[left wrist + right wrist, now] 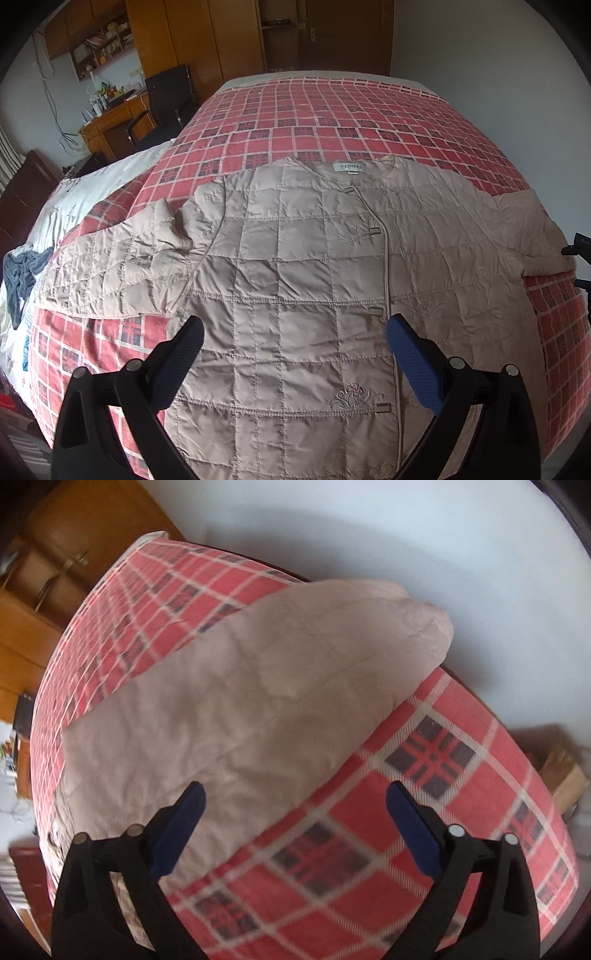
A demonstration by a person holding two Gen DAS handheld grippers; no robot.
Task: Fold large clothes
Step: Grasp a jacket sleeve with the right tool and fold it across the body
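Our left claw (295, 328) hangs with its blue-padded fingers (413, 365) spread wide and empty above the lower front of a beige quilted jacket (295, 258), touching nothing. The jacket lies face up and spread flat on a bed covered with a red plaid blanket (332, 118), its collar toward the far side and its hem nearest us. Small clasps (376, 311) run down the front closure, with embroidered flowers (351, 395) beside the lowest one. One sleeve (110, 273) is bent and rumpled out to the left; the other sleeve (295, 686) stretches to the right, its cuff reaching the bed's edge.

Our right claw (295, 797) is likewise open and holding nothing, poised over that outstretched sleeve where it meets the plaid; this view is blurred, so finer detail is lost. Past the left sleeve, a dark grey cloth (22, 273) lies on white bedding (92, 192). Beyond the bed stand a wooden desk (110, 125) with a black chair (166, 96) near it, shelves above and a tall wooden wardrobe (192, 40).
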